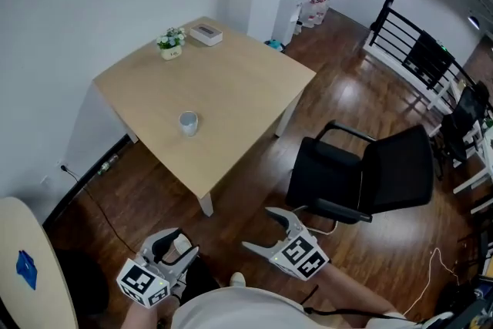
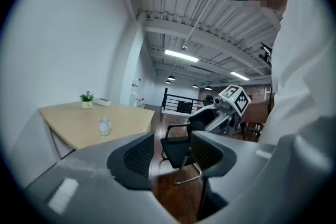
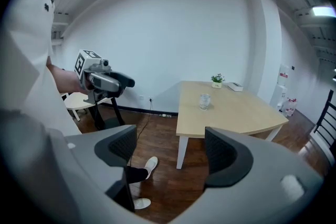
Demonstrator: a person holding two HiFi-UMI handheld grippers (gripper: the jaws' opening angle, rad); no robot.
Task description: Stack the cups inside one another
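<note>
We note the left gripper (image 1: 176,249) held low, jaws spread, nothing between them. Only one cup (image 1: 189,122) is visible: upright, mouth up, near the near-left edge of the table (image 1: 254,81), about midway along it; whether others sit nested in it we cannot tell. The right gripper (image 1: 260,231) is likewise spread and empty. Both are well apart from the cup, which lies ahead of them; we judge the left gripper the nearer.
</note>
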